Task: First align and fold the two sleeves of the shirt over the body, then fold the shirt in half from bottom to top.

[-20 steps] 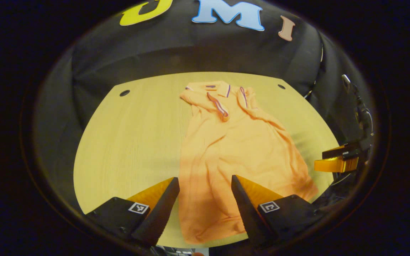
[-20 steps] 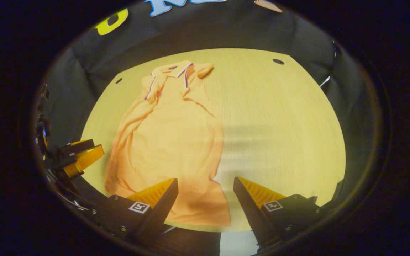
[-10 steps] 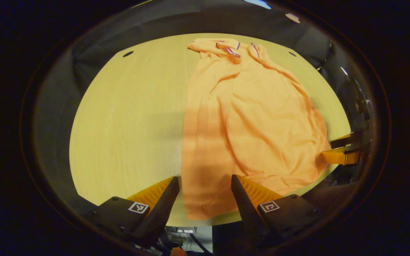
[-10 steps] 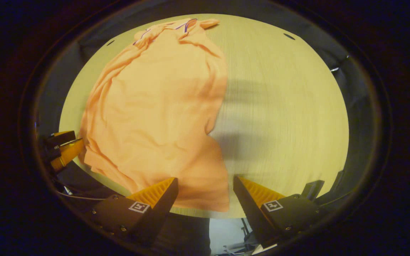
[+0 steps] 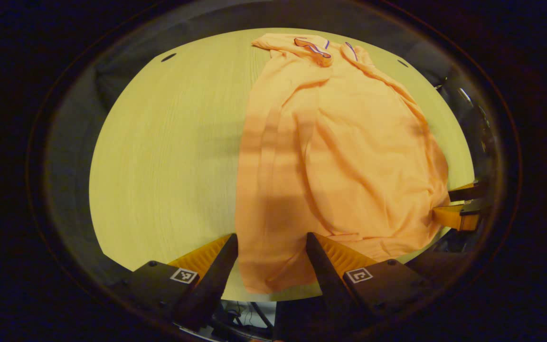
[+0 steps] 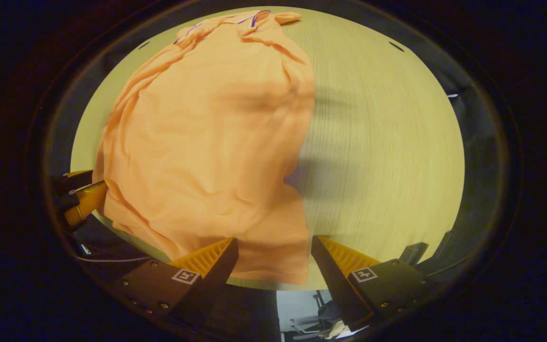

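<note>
Shirt, sleeves folded in, flat on wooden table, hem corners between spread fingers of left gripper and right gripper, neither pinching.

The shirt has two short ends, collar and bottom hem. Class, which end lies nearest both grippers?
The bottom hem: the plain edge at the table's near side, between the open left gripper fingers. The striped collar lies at the far side.
</note>
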